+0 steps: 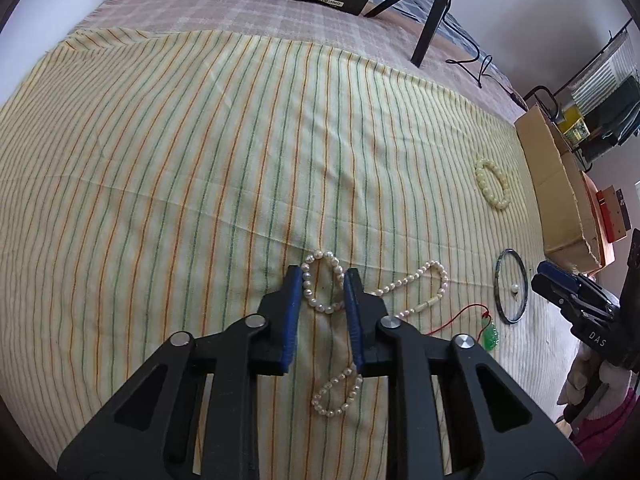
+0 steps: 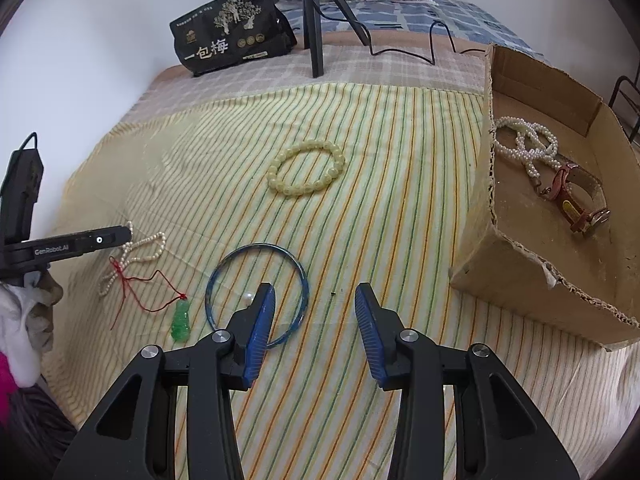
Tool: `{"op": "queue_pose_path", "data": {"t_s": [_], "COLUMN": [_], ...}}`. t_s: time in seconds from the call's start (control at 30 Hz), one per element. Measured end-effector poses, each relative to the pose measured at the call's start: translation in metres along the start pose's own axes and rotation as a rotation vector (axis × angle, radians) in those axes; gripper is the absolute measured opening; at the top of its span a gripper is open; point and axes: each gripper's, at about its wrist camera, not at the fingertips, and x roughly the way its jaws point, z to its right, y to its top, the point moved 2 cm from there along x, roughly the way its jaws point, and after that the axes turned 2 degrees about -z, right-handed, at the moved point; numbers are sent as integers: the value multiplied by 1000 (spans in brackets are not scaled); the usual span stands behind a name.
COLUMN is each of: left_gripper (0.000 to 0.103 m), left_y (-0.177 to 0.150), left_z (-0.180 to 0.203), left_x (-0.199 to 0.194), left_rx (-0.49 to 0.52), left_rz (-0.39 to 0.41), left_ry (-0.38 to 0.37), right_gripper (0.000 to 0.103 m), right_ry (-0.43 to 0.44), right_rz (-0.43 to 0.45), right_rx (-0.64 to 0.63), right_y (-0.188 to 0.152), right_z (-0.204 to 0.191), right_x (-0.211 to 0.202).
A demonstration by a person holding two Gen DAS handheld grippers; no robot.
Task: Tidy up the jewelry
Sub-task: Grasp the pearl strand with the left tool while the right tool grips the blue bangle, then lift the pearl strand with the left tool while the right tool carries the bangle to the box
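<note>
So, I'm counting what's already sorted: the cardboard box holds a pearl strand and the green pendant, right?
Not quite. In the right wrist view the cardboard box holds the pearl strand and a brown strap; the green pendant lies on the striped cloth.

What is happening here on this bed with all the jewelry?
A person with a gripper in each hand is sorting jewelry into a cardboard box, which already holds a pearl strand and a watch. The left gripper is closed around a loop of the pearl necklace. The right gripper stands open over the blue bangle. A yellow bead bracelet and a green pendant lie on the striped cloth.
</note>
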Motion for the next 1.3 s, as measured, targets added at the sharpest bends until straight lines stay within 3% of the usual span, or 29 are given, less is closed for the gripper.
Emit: {"op": "queue_pose_path", "data": {"t_s": [0.13,0.37,0.53,0.63,0.7,0.83,1.3], "left_gripper": [2,2,2,2,2,2,2], "left_y": [0,3,6,10,12,15,25], "left_z": [-3,-2,0,0,0,2,22], "left_x": [0,-1,-7,-14,-19,-28,-73], "left_rx": [-7,-30,-49,-64,-76,-82,-60], "left_rz": [8,13,23,40,51,70,169], "left_ry": [4,-18,-50,-72,-88,-107,-174], "right_gripper": [40,40,37,26,11,3,2], "right_ry": [-4,-38,-109,-114,-110,-101,-49], "right_rz": [-14,-23,-19,-13,-11,-6,112], "right_rx": [-1,-34,-129,-143,-138,-134,-102], "right_y": [0,0,-4,-5,-4,-2,14], "right_z": [0,-3,-16,-17,-15,-16,-24], "right_x": [7,15,19,19,18,18,-18]}}
